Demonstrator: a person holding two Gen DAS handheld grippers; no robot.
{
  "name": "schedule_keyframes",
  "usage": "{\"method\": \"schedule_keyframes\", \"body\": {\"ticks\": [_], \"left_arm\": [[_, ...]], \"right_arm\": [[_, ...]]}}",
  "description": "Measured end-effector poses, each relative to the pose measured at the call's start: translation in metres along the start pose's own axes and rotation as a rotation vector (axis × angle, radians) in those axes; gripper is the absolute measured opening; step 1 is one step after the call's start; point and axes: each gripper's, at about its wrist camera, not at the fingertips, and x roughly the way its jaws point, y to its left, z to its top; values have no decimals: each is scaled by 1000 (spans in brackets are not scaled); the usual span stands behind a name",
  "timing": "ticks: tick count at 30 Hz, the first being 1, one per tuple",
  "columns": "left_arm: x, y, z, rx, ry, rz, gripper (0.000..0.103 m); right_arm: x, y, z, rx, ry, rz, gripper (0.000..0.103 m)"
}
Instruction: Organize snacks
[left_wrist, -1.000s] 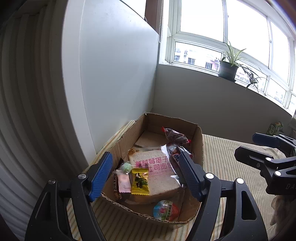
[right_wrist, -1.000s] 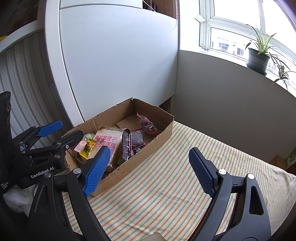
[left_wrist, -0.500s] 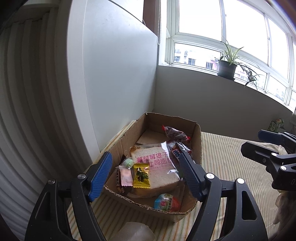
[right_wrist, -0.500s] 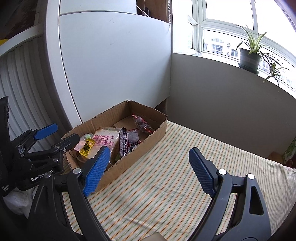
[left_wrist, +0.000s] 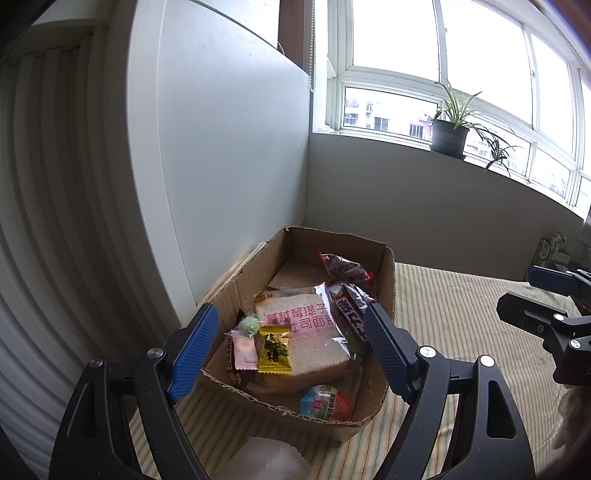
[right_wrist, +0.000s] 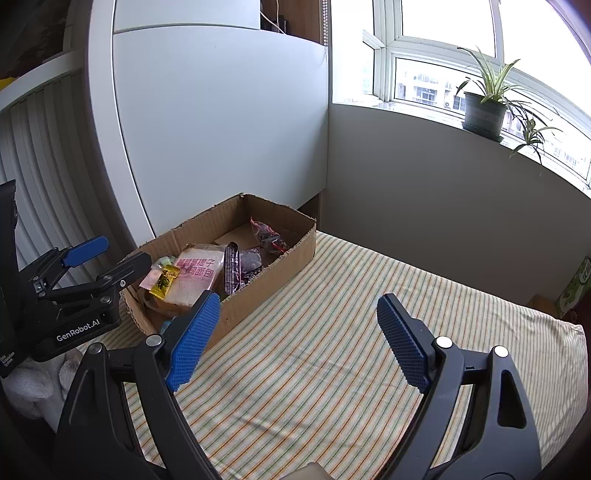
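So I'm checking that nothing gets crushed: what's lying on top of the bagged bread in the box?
A yellow candy packet rests on the bagged bread, in the cardboard box. What's beneath the bread is covered.

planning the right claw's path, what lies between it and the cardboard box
Only bare striped cloth lies between the right claw and the cardboard box, as the right wrist view shows.

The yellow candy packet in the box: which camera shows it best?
The left wrist view. There the yellow candy packet lies close and face-up on the bagged bread in the cardboard box, its print visible. The right wrist view shows it smaller and slanted.
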Motion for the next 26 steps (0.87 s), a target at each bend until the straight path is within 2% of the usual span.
{"method": "schedule_keyframes", "body": {"ticks": [26], "left_arm": [[-3, -7, -3, 22, -19, 17, 81]], "right_arm": [[1, -2, -6, -13, 17, 0, 89]]}}
